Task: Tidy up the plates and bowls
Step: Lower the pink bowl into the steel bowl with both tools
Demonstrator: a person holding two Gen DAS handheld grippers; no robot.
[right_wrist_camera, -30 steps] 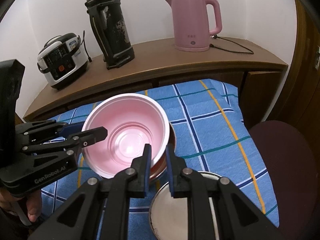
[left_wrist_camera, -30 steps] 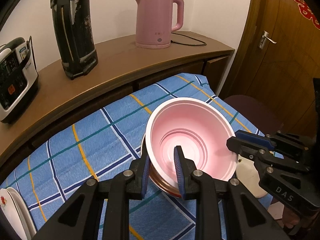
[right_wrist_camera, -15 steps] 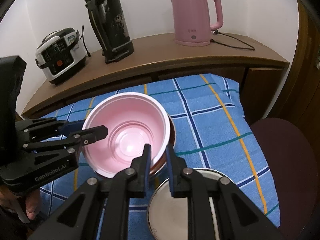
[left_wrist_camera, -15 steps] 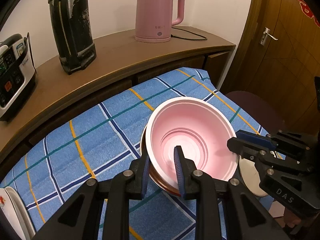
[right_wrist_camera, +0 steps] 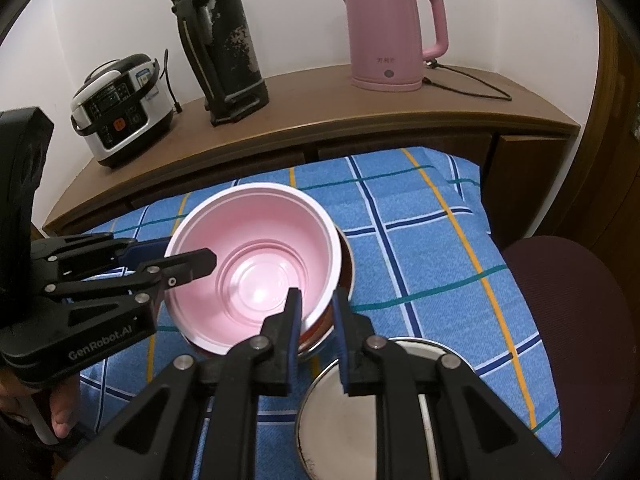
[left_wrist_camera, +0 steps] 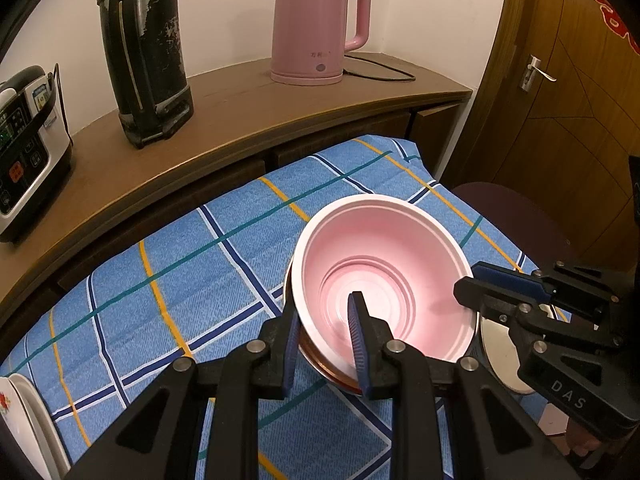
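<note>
pink bowl point(left_wrist_camera: 380, 280), judged light, thin and flexible, is clamped at opposite rims by left gripper point(left_wrist_camera: 326, 344) and right gripper point(right_wrist_camera: 316, 320).

You have one pink bowl point(right_wrist_camera: 256, 264) at the centre of the frame, nested in one brownish bowl point(right_wrist_camera: 346, 276) of which only the rim shows. You have one metal plate point(right_wrist_camera: 384, 412) at the bottom of the right wrist view, and one white flowered plate point(left_wrist_camera: 24, 420) at the lower left edge of the left wrist view. Along the top you count one pink kettle point(right_wrist_camera: 394, 32), one black flask point(right_wrist_camera: 222, 44) and one rice cooker point(right_wrist_camera: 120, 108). One blue checked cloth point(right_wrist_camera: 420, 232) lies under the dishes.
</note>
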